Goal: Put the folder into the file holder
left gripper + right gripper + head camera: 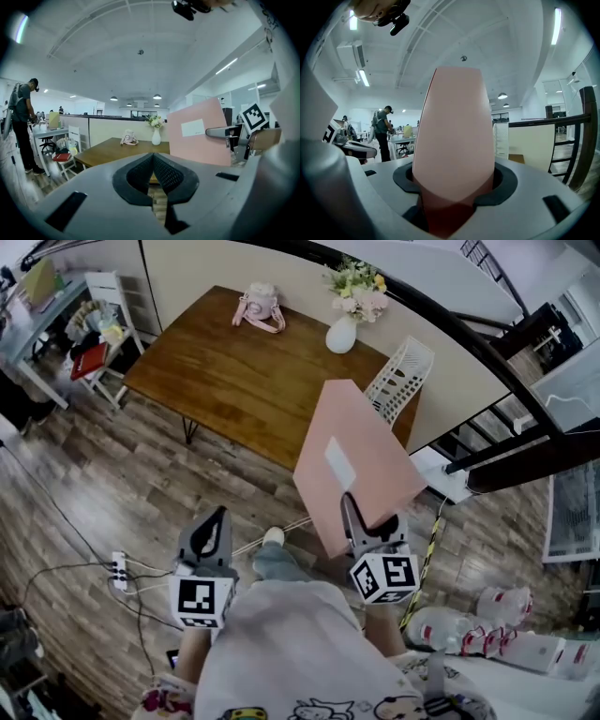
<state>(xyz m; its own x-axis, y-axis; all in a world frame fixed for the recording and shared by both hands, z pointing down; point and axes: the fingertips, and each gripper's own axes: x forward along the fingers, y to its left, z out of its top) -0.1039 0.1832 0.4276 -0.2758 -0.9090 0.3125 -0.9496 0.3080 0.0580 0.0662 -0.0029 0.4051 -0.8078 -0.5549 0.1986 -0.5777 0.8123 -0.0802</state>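
A pink folder (359, 463) with a white label is held up in the air, tilted, over the near right corner of the wooden table (234, 381). My right gripper (349, 512) is shut on its lower edge. In the right gripper view the folder (454, 136) fills the middle and hides the jaw tips. The white mesh file holder (403, 376) stands at the table's right end, beyond the folder. My left gripper (217, 521) hangs low at the left, shut with nothing in it; its own view shows the folder (199, 133) at the right.
A white vase of flowers (343, 332) and a small pink bag (260, 307) sit at the table's far side. A dark stair railing (487, 352) runs at the right. Cables and a power strip (118, 570) lie on the floor. A person (23, 122) stands at a desk far left.
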